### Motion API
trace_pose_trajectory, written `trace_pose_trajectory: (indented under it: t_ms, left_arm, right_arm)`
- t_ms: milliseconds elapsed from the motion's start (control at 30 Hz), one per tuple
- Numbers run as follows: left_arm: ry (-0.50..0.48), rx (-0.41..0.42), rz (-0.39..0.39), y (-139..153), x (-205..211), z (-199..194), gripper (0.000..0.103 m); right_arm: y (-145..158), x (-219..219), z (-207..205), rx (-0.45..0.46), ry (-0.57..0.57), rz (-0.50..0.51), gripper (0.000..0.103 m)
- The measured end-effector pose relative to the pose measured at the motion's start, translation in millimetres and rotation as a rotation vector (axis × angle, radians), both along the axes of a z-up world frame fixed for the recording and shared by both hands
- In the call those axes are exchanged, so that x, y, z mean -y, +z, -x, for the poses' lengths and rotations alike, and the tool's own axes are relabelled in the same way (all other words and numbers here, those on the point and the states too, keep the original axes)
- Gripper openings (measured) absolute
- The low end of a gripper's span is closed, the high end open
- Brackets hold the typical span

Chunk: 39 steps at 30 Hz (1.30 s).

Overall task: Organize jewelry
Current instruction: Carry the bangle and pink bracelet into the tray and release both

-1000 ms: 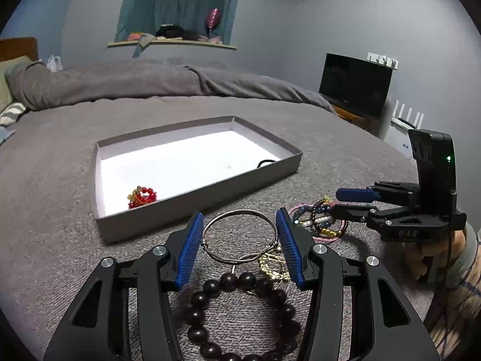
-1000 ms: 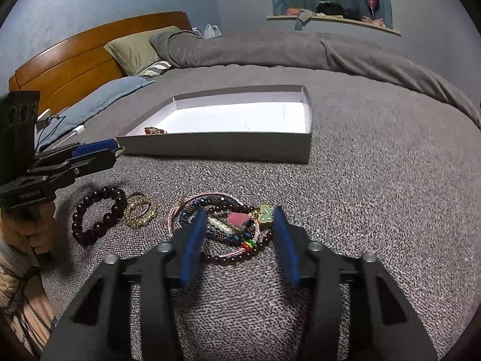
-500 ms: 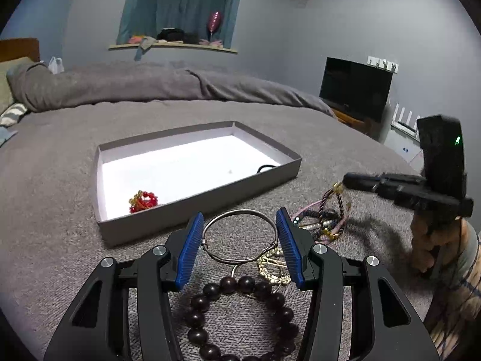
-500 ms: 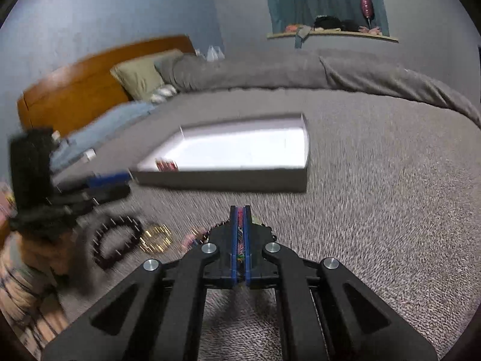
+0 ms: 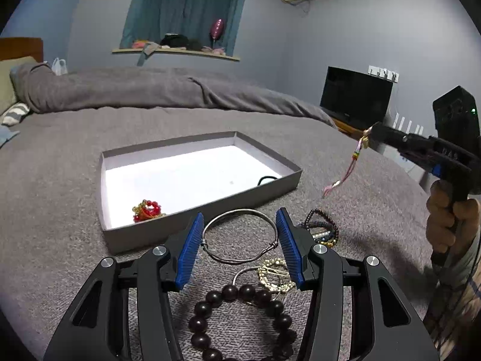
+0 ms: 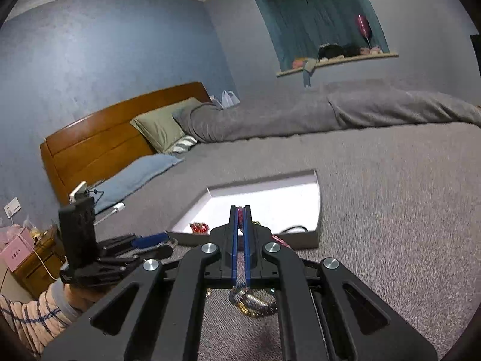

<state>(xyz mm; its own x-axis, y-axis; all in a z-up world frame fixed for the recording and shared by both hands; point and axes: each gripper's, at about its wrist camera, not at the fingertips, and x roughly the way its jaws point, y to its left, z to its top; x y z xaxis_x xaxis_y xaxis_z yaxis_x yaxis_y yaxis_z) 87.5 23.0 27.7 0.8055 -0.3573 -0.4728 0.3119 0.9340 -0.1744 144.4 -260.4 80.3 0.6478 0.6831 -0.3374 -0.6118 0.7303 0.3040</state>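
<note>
A shallow grey box with a white floor lies on the grey bed and holds a red bead bracelet and a black cord. My left gripper is open, low over a silver bangle, with a dark wooden bead bracelet and a gold piece below it. My right gripper is shut on a pink cord bracelet and holds it in the air, right of the box. A pile of bead bracelets stays on the bed.
A rolled grey duvet lies across the far side of the bed. Pillows and a wooden headboard are at one end. A black TV stands beyond the bed's right edge.
My right gripper shut on the pink cord bracelet in the pile and lifted it up off the bed. The left gripper stayed open over the silver bangle.
</note>
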Motion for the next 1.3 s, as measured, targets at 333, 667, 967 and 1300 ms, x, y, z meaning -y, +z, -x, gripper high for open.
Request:
trace_pose_trajectory:
  t_ms: [333, 667, 967, 1300]
  left_arm:
    - [0.029, 0.033, -0.007, 7.9, -5.9, -4.9, 0.052]
    - [0.102, 0.041, -0.001, 20.3, -20.9, -41.7, 0.052]
    - [0.153, -0.045, 0.01, 8.6, -33.7, -86.8, 0.052]
    - [0.157, -0.176, -0.024, -11.7, -30.9, -118.5, 0.052]
  right_arm:
    - [0.8, -6.5, -15.9, 0.014, -0.03, 0.029, 0.003]
    - [4.2, -32.3, -61.8, -0.006, -0.022, 0.014, 0.003]
    - [-11.6, -59.9, -100.9, -0.075, -0.003, 0.01, 0.003]
    - [-52.3, -66.4, -133.2, -0.191, -0.035, 0.107, 0.003]
